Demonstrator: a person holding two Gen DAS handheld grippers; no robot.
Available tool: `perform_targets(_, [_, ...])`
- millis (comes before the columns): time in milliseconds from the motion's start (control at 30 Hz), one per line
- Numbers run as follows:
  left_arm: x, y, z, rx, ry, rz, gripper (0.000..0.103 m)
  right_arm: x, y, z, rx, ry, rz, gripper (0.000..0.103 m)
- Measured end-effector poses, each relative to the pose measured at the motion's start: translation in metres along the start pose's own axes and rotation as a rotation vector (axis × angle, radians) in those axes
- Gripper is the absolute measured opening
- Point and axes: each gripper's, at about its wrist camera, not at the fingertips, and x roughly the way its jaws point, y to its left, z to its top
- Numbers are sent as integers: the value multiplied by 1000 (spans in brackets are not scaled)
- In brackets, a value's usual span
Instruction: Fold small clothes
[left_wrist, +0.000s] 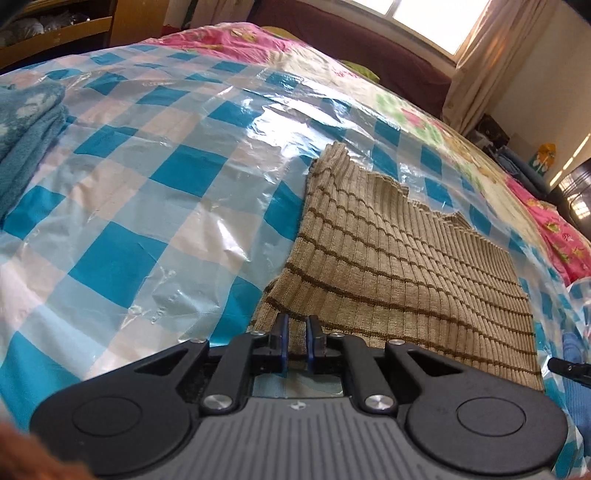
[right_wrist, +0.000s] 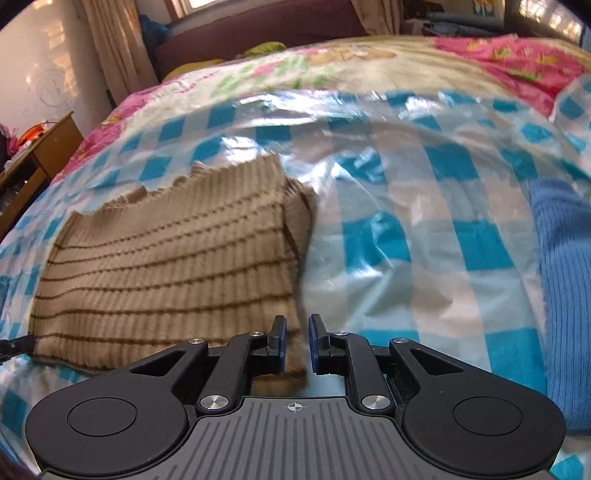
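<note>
A tan ribbed knit garment (left_wrist: 406, 258) with thin brown stripes lies flat on a blue-and-white checked plastic sheet (left_wrist: 147, 184) over a bed. My left gripper (left_wrist: 297, 326) is shut on its near left corner, with cloth pinched between the blue pads. In the right wrist view the same garment (right_wrist: 166, 266) spreads to the left, its far right part doubled over. My right gripper (right_wrist: 296, 326) has narrow jaws, and the near right corner fills the gap between them. That view is blurred.
A folded blue towel (left_wrist: 26, 122) lies at the sheet's left edge. A blue knit garment (right_wrist: 569, 295) lies to the right. A floral quilt (right_wrist: 295, 74) covers the far bed; beyond are a dark headboard, curtains and a wooden shelf (left_wrist: 55, 33).
</note>
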Motion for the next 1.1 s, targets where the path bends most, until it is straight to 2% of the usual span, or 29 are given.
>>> perform_targets(100, [-3, 7, -3, -41, -7, -6, 15, -3, 30, 11, -50, -12, 39, 15])
perform_targets(200, [-8, 12, -5, -85, -34, -4, 15, 4, 67, 20, -101, 12, 107, 16])
perform_targets(267, [-13, 13, -7, -94, -65, 3, 22, 11, 95, 26, -141, 31, 149, 17])
perform_targets(300, [-14, 14, -8, -98, -74, -3, 29, 15, 110, 30, -161, 39, 167, 17])
perform_targets(467, [-9, 21, -12, -136, -65, -56, 33, 46, 190, 45, -286, 83, 212, 22])
perform_targets(567, [-4, 18, -16, -119, -47, -91, 37, 66, 232, 55, -325, 109, 230, 26])
perform_targets(667, [0, 18, -16, -109, -32, -127, 40, 89, 272, 64, -356, 140, 219, 36])
perform_targets(800, [2, 24, -15, -135, -23, -161, 40, 120, 313, 70, -380, 174, 172, 38])
perform_targets(900, [3, 24, -15, -134, -12, -183, 42, 141, 335, 73, -390, 214, 138, 40])
perform_targets(1000, [4, 23, -15, -124, -5, -193, 43, 160, 351, 70, -441, 239, 60, 42])
perform_targets(1100, [5, 23, -15, -125, -1, -199, 44, 173, 363, 66, -497, 248, 6, 48])
